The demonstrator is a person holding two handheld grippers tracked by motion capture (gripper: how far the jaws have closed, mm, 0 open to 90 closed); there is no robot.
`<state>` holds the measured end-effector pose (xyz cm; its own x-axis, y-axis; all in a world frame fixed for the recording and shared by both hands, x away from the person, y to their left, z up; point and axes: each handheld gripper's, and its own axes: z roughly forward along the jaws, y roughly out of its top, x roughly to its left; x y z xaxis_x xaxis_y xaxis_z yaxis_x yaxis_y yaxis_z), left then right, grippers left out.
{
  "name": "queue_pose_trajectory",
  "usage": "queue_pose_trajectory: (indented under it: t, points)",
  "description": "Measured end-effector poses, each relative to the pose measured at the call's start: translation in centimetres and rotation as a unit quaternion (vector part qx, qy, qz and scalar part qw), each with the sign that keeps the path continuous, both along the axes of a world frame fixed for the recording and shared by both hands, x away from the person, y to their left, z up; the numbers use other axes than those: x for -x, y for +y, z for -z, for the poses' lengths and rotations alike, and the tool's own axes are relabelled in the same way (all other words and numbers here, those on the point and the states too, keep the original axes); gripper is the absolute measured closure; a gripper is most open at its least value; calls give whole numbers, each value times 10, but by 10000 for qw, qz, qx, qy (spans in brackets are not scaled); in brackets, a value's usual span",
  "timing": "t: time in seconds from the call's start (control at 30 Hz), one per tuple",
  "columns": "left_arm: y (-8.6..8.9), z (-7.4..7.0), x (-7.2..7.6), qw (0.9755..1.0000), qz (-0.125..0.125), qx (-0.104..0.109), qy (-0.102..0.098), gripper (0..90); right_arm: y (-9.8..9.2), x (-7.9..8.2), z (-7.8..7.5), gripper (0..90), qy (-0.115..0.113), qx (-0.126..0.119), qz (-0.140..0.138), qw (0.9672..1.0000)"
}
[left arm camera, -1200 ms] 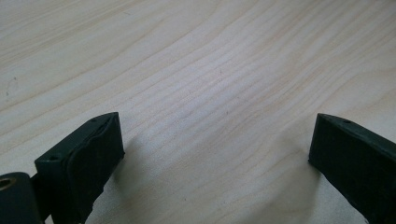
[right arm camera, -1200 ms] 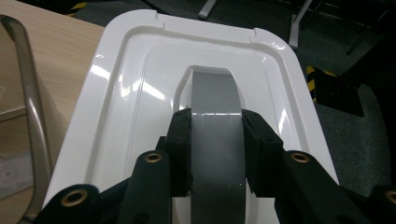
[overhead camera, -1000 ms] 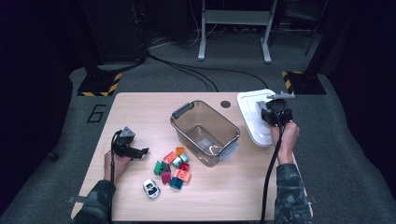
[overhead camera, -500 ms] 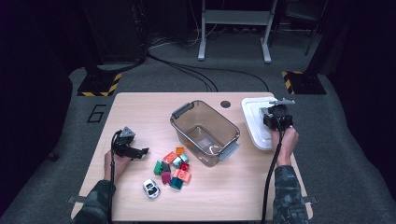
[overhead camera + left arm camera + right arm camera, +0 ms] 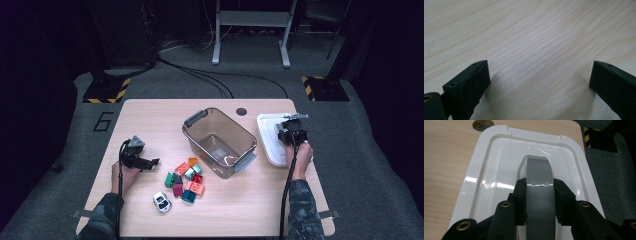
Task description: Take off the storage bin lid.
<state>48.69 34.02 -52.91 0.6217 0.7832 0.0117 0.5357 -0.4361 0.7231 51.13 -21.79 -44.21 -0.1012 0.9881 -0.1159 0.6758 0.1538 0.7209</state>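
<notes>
Lower now: right gripper (image 5: 539, 195) (clamped on lid handle (image 5: 539, 177))

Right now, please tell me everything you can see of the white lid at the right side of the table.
The white lid is a glossy, plastic-looking rectangle with rounded corners, a raised rim and stepped recesses inside. A grey handle runs along its middle. It lies flat near the right edge of the wooden table, beside the clear bin and apart from it. The right gripper is shut on the grey handle, one pad on each side.
</notes>
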Motion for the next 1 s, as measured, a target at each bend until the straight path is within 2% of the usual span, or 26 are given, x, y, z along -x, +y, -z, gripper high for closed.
queue_pose_trajectory:
  t: [0.37, 0.53, 0.9, 1.0]
  points:
    - [0, 0, 0, 10000, 2, -3, -1, 31, 1, -4, 21, 664, 170, 12, 85, 9998]
    - [0, 0, 0, 10000, 0, 0, -3, 30, 1, -6, 33, 664, 246, -48, 218, 9994]
    - [0, 0, 0, 10000, 1, 0, 0, 30, 4, -9, 39, 662, 452, -58, 168, 9988]
    - [0, 0, 0, 10000, 1, -2, -1, 30, 3, -9, 40, 657, 434, -103, 158, 9989]
